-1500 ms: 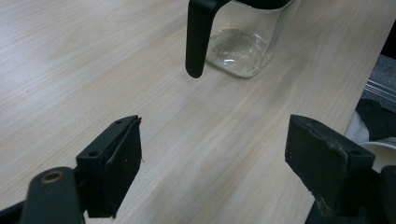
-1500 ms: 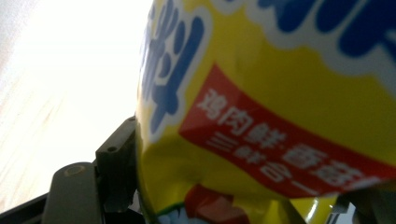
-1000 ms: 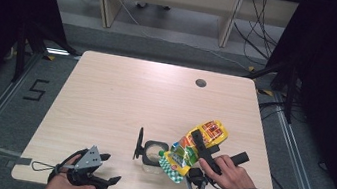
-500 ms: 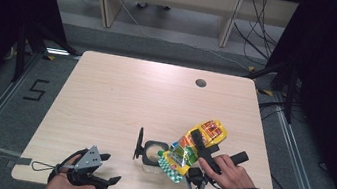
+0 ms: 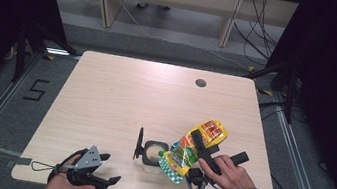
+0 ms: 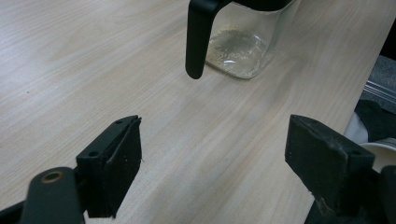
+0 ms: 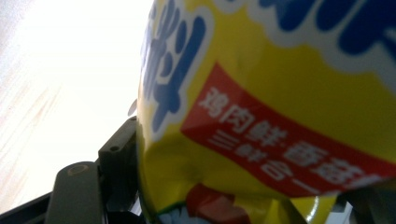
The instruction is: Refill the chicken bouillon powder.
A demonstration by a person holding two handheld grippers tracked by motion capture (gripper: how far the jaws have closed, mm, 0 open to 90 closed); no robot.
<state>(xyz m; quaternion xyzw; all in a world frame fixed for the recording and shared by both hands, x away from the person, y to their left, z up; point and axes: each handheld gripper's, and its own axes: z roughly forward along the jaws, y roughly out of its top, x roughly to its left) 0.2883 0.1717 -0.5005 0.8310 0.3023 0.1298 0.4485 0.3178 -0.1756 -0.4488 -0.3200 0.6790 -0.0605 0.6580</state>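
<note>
Near the surface's front edge, the right gripper grasps a yellow packet, tilted over a glass jug; the packet's mouth is hidden. The left gripper rests released, fingers apart, at the front left corner.

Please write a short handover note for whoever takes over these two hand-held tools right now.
Right tool: shut on the yellow bag, held tilted with its lower end over the mouth of the glass jar.
Left tool: open, holding nothing, resting at the near left edge of the table, pointed toward the jar.
Jar: upright near the table's front middle, black handle on its left in the high view, a thin layer of pale grains at the bottom.
Done: bag picked up and brought to the jar; some contents seem to be in.
Left: probably finish pouring, then set the bag down.
</note>
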